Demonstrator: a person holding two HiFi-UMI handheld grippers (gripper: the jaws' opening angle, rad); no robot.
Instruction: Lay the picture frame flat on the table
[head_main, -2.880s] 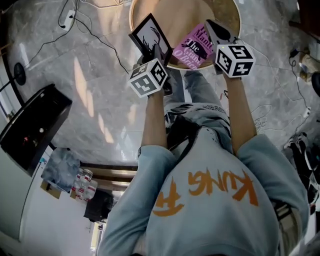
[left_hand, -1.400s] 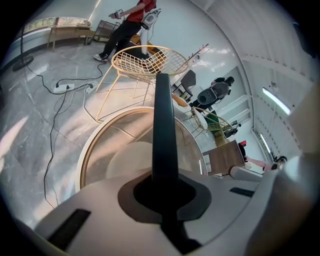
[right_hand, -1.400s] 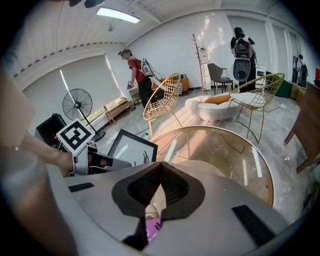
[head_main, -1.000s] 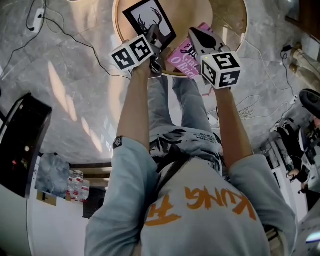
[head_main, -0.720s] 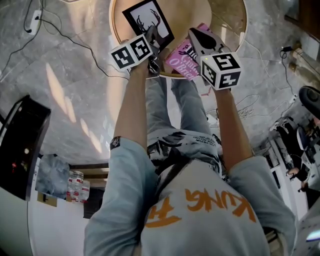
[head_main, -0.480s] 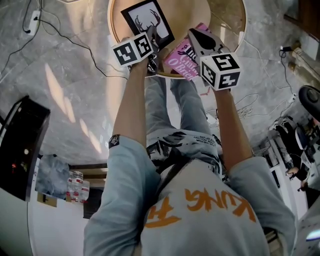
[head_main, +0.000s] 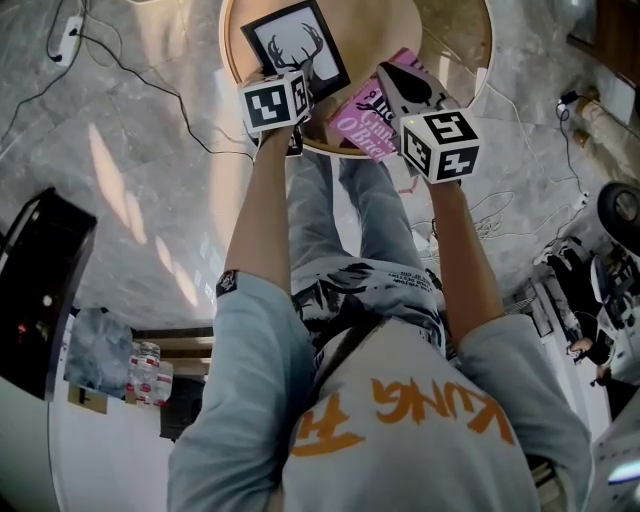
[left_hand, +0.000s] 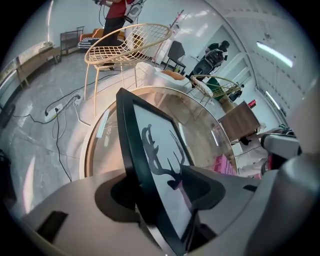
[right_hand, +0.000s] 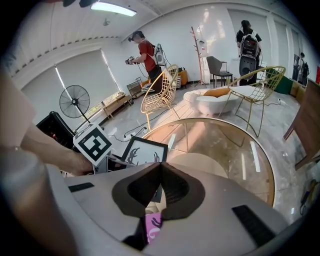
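Left gripper (left_hand: 161, 192), jaws just opening, loosely straddles the picture frame (head_main: 295, 45); right gripper (right_hand: 159, 167), jaws together, over pink book (head_main: 362, 122).

We stand on a grey marbled floor (head_main: 130, 150) that shines with long streaks of light, and thin cables (left_hand: 56, 132) trail across it. Before us is a round table (right_hand: 220, 145) with a wooden rim and a glossy top. Beyond it we see pale wire chairs (right_hand: 159, 92), a low white tub seat (right_hand: 215, 102), a coat stand (right_hand: 196, 47) and a standing fan (right_hand: 74, 102). White walls (right_hand: 185, 30), a window under a blind (right_hand: 82, 67) and a ceiling strip light (right_hand: 112, 7) close the room.
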